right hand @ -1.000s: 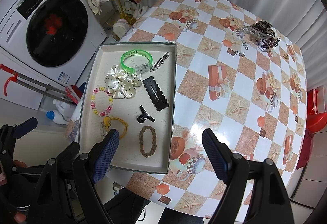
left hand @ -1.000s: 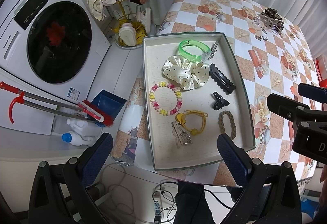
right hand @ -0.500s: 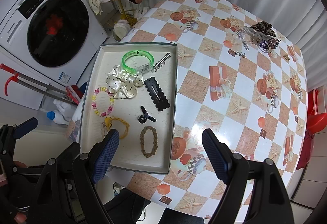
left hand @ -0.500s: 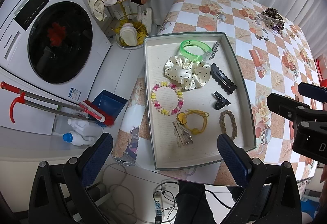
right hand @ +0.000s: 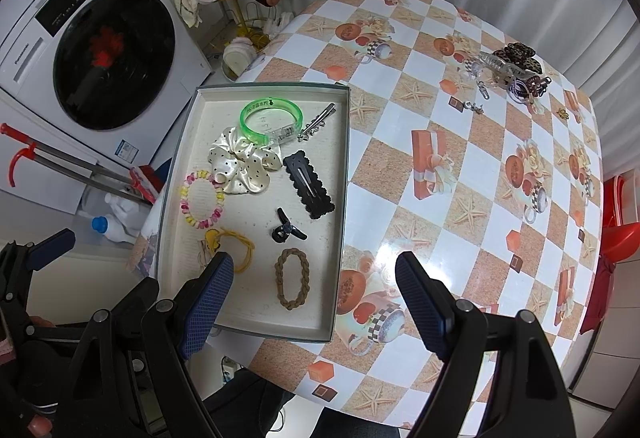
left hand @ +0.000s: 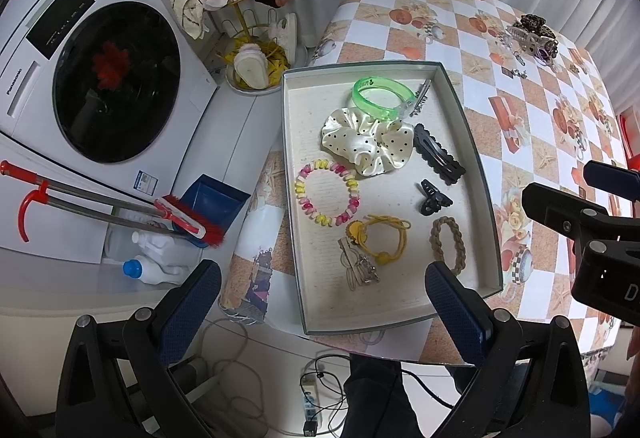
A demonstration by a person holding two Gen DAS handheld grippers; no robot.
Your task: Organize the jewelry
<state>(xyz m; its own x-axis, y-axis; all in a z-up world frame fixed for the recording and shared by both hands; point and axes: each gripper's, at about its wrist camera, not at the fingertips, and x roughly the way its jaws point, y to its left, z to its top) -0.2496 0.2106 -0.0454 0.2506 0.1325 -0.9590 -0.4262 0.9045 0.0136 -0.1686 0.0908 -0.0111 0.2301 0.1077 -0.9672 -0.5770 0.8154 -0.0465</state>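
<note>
A grey-rimmed tray (left hand: 472,142) (right hand: 344,158) lies on the table's left side. It holds a green bangle (left hand: 382,98) (right hand: 270,120), a polka-dot scrunchie (left hand: 366,144), a beaded bracelet (left hand: 326,194), a yellow hair tie (left hand: 380,238), a braided brown band (right hand: 292,278), black clips (right hand: 308,184) and a silver clip (right hand: 316,124). A pile of loose clips and jewelry (right hand: 512,72) (left hand: 532,36) sits at the table's far right. My left gripper (left hand: 320,298) is open and empty above the tray's near end. My right gripper (right hand: 314,294) is open and empty above the tray's near right corner.
A checkered tablecloth (right hand: 460,166) covers the table. A washing machine (left hand: 100,78), a broom and dustpan (left hand: 192,218), bottles (left hand: 148,270) and a slipper rack (left hand: 256,50) stand on the floor to the left. Cables (left hand: 320,390) lie below the table's near edge.
Both views shifted very slightly; the tray and its contents have not moved. Both grippers remain open and empty.
</note>
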